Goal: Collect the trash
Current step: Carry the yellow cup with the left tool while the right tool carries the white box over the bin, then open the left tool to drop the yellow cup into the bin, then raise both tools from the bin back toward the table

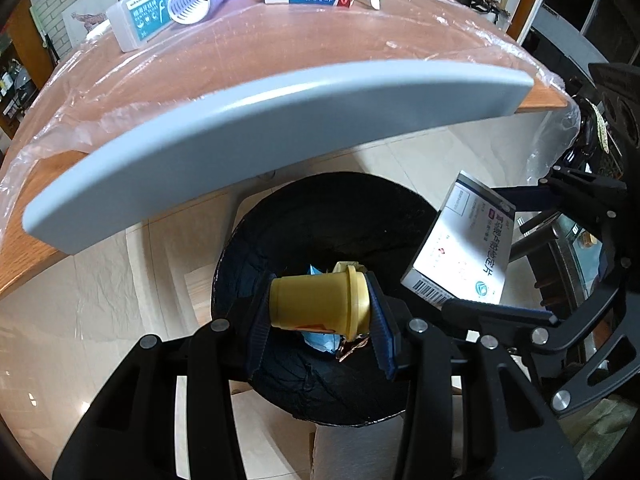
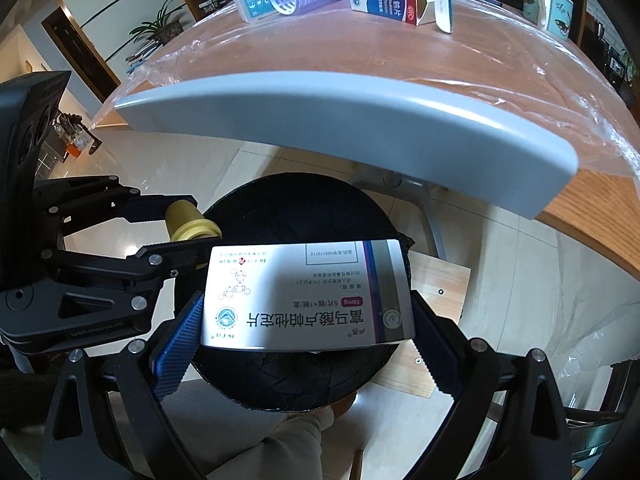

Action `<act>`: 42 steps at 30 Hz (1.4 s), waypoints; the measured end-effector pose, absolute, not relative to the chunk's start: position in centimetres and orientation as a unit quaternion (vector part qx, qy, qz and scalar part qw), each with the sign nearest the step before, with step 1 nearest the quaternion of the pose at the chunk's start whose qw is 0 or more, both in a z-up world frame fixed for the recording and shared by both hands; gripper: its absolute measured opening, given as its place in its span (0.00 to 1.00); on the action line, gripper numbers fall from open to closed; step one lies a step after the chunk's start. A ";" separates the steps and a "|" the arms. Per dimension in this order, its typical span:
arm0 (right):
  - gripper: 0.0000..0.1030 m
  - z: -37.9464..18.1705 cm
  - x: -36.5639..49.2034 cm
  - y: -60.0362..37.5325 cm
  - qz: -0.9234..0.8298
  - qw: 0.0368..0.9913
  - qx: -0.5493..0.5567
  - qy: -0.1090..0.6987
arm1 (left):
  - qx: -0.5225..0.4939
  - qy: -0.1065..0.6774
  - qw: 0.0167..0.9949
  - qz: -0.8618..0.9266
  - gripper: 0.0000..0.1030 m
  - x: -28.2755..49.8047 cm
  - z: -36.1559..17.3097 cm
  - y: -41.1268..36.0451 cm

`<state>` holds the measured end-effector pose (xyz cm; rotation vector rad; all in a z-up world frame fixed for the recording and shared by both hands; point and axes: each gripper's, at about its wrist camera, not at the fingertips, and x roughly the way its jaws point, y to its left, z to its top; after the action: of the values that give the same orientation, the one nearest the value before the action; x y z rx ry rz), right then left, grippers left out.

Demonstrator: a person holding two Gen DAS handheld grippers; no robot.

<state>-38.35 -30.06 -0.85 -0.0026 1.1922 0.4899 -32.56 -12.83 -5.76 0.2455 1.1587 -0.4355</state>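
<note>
Left tool point(image 1: 320, 320) clamping yellow cup point(image 1: 316, 300), above black bin point(image 1: 320, 208)

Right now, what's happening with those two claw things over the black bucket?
A person is clearing trash with two hand-held grippers. The left gripper clamps a small yellow bottle, and the right gripper clamps a white medicine box. Both are held above the black-lined bin below the table's edge, not yet dropped. More boxes remain on the table.

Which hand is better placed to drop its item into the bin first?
Left, narrowly: its yellow plastic cup hangs over the middle of the black-lined round bin, while the right's white medicine box sits nearer the rim.
</note>
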 end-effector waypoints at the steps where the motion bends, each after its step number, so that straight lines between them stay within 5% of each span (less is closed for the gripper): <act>1: 0.91 -0.9 -38.3 -30.0 0.228 0.799 -0.001 0.556 | 0.116 0.543 0.806 -0.203 0.44 -32.6 -5.9 -12.9; 33: 0.91 -3.5 -37.1 -28.9 0.211 0.781 -0.013 0.588 | 0.128 0.571 0.783 -0.210 0.44 -31.3 -9.0 -13.4; 37: 0.92 -3.3 -37.2 -29.4 0.199 0.783 -0.012 0.589 | 0.127 0.567 0.787 -0.207 0.69 -31.3 -8.8 -13.0; 42: 0.92 -2.5 -37.6 -31.2 0.182 0.788 0.007 0.588 | 0.125 0.565 0.789 -0.208 0.70 -31.6 -8.4 -12.4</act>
<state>-37.64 -31.23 -2.53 0.0143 1.2662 0.3920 -31.62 -12.37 -8.39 0.2687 1.2176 -0.4474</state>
